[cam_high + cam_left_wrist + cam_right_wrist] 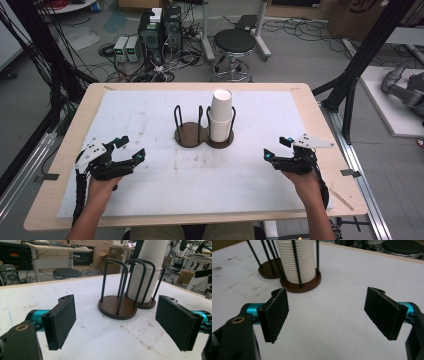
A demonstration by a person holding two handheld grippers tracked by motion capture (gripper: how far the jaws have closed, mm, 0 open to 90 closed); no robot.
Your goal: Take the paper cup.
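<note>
A stack of white paper cups stands in the right ring of a brown two-ring holder with black wire hoops; its left ring is empty. The stack and holder lie ahead in the left gripper view, and the stack sits upper left in the right gripper view. My left gripper hovers open at the left of the white mat, its pads wide apart with nothing between. My right gripper is open at the right, pads bare.
A white mat covers the wooden table. Beyond the far edge stand a black stool, computer boxes and loose cables on the floor. Black frame posts rise at the table's right.
</note>
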